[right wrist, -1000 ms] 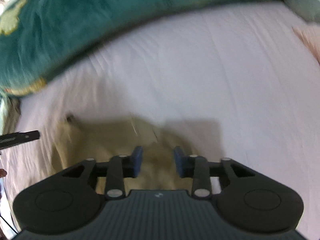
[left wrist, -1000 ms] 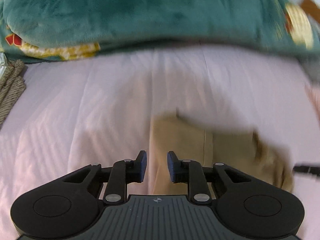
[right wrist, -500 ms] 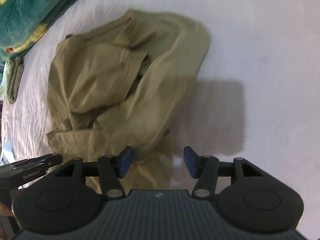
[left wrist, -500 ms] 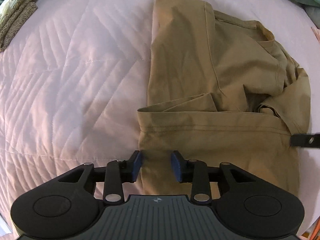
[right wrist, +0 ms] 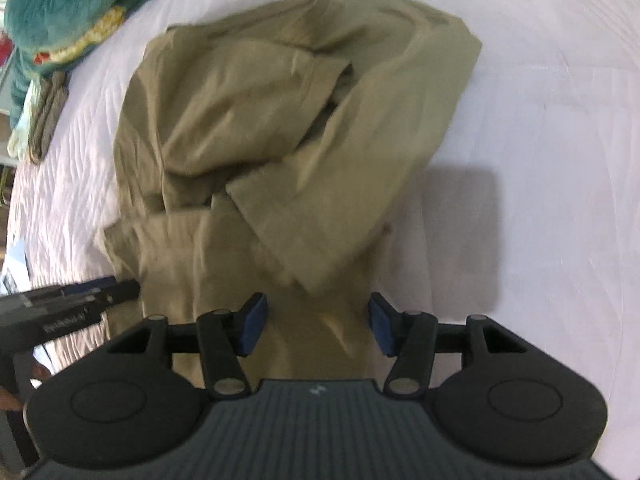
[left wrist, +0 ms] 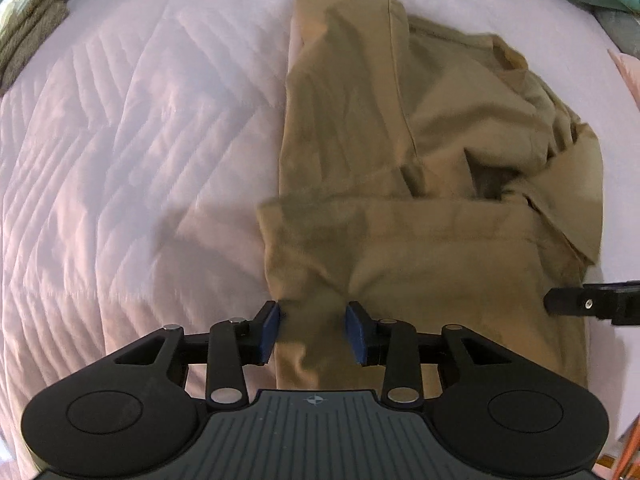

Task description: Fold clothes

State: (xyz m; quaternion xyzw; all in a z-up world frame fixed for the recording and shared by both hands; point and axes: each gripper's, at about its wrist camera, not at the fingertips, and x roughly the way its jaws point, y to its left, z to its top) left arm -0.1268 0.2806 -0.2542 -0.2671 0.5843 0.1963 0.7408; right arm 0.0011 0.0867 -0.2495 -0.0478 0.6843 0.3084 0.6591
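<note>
A: Item one: tan garment [left wrist: 400, 216], loosely part-folded, lying on the pale quilted bedspread [left wrist: 120, 140]; near hem toward the tools, rumpled sleeve and collar area at the far right; teal plush blanket [right wrist: 60, 12] well apart at the bed's far edge.

B: Item two: left gripper [left wrist: 312, 330], jaws spread part-way, straddling a raised ridge of cloth at the garment's near left corner; pads not visibly pressing, so nothing is pinched.

A: Item three: right gripper [right wrist: 314, 324], jaws spread wider, poised over the near right portion of the hem; cloth between the pads, none clamped.

B: Handling note, a judgement only: the step looks like taking both near corners for the next fold; each tool should sink until one hem edge sits squarely between the pads, then close fully; catching all layers evenly matters, or the loose flap [right wrist: 320, 220] on the right may slide; lift both corners together, level, to keep the crease straight.
</note>
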